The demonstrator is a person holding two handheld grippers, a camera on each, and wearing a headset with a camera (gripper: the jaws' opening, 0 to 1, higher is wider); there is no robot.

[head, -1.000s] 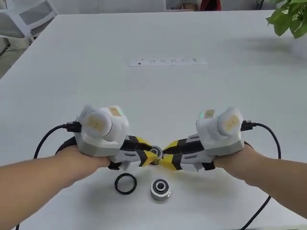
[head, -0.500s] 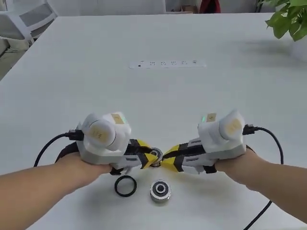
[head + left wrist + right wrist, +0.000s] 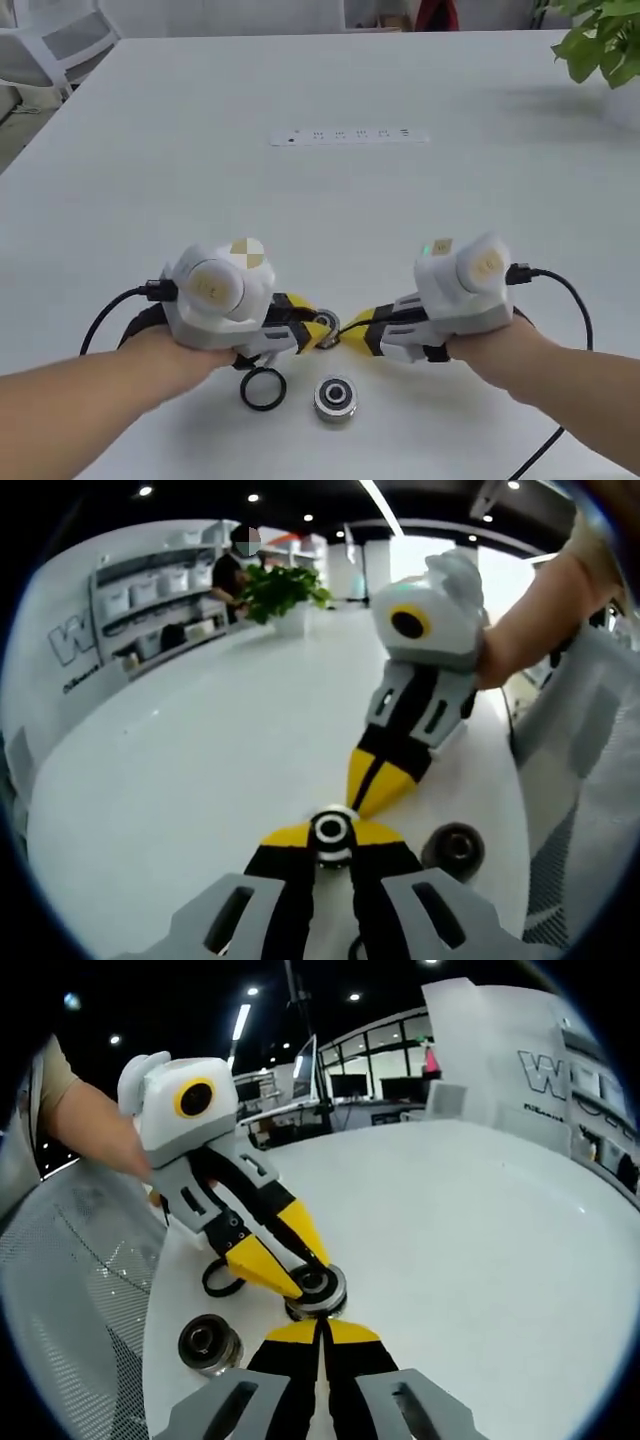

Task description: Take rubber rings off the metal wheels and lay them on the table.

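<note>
The white table runs from the bottom edge of the head view nearly to the top. A plant shows at the upper right corner, and a strip of sockets lies flat at upper centre. My left gripper is at lower centre-left of that frame and my right gripper at lower centre-right, their yellow tips meeting nose to nose just below the middle. In the left gripper view my left jaws rise from the bottom edge and are clamped on a wheel, which sits between the two tips, hub facing the lens. In the right gripper view the same wheel is at centre and carries a dark band around its rim. My right jaws are drawn together with hardly a slit between them, tips against the near edge of that wheel. Whether they pinch the band, I cannot tell. A bare wheel stands on the table at lower centre of the head view, below the grippers and apart from them. A loose black ring lies flat just left of it, partly under my left gripper.
</note>
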